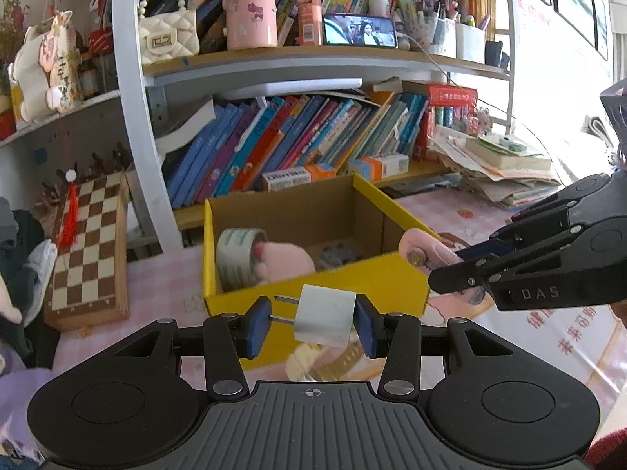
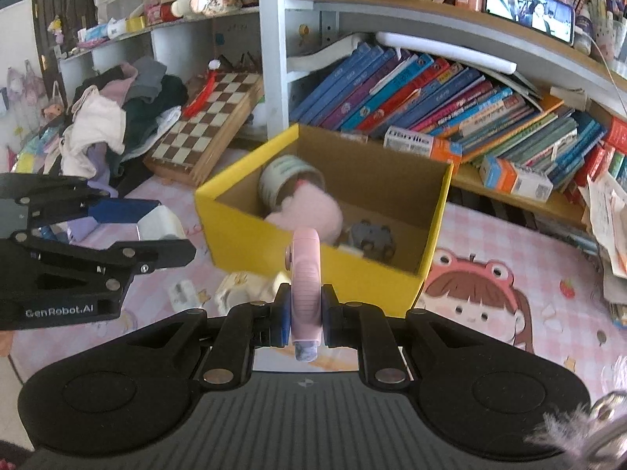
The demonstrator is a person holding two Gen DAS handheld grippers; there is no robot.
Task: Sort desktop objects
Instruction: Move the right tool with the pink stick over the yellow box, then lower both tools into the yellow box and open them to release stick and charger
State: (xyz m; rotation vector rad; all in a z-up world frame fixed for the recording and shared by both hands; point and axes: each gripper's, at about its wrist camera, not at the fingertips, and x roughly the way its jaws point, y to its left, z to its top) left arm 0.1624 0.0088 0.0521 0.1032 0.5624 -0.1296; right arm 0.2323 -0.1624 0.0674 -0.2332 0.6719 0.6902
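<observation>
Nearest in the left wrist view, the left gripper (image 1: 312, 321) is closed on a white plug adapter (image 1: 324, 320); its blue pads press the block's two sides and the two metal prongs point left. In the right wrist view, the right gripper (image 2: 305, 323) is clamped almost fully together on a slim pink correction-tape dispenser (image 2: 305, 286), held on edge so that its rounded end rises above the pads.

Both tools hang over a desk covered with a pink checked mat (image 2: 509, 235) printed with a cartoon girl in a frog hat. A few small pale objects (image 2: 239, 291) lie on the mat just in front of the box; they are too blurred to name.

Just beyond the grippers sits an open yellow cardboard box (image 1: 368, 278) with a brown inside. It holds a roll of clear tape (image 1: 237, 260) leaning at the left wall, a pink plush item (image 1: 286, 262) touching the roll, and a small grey object (image 2: 370, 237) on the floor of the box.

Left of the box a wooden chessboard (image 1: 90, 250) leans at an angle, with a heap of clothes (image 2: 117, 117) beyond it. Behind the box, a white-framed shelf carries a row of slanting books (image 1: 298, 141) and small cartons. On the upper shelf stand a cream quilted purse (image 1: 168, 35), a pink cylinder (image 1: 249, 4) and a phone (image 1: 358, 30) with a lit screen. Loose papers (image 1: 505, 164) pile up at the right.
</observation>
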